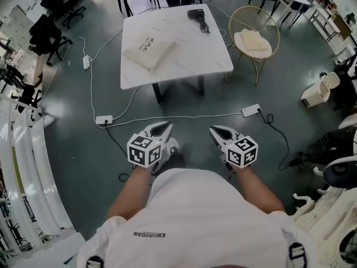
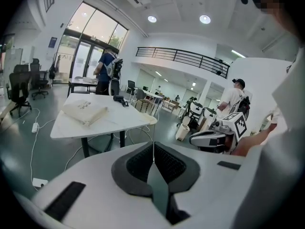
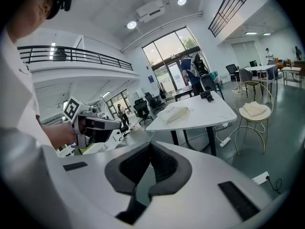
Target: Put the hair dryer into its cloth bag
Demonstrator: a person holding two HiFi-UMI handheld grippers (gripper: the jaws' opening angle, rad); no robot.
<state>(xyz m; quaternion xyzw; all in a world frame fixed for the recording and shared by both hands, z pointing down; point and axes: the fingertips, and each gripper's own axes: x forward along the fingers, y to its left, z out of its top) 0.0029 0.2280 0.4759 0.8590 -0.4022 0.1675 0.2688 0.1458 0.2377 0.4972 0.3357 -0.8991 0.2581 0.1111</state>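
Balcony railing (image 2: 181, 56) shows only in gripper views; left gripper (image 1: 166, 127) and right gripper (image 1: 215, 130) closed, empty.

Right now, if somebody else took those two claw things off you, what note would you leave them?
Grippers: left gripper shut, empty; right gripper shut, empty. Both are held low in front of the person, short of the table.
Things: hair dryer lies near the table's far edge; cloth bag lies flat on the table, apart from it.
Done: nothing yet.
Left: walk up, open the bag, put the dryer inside.
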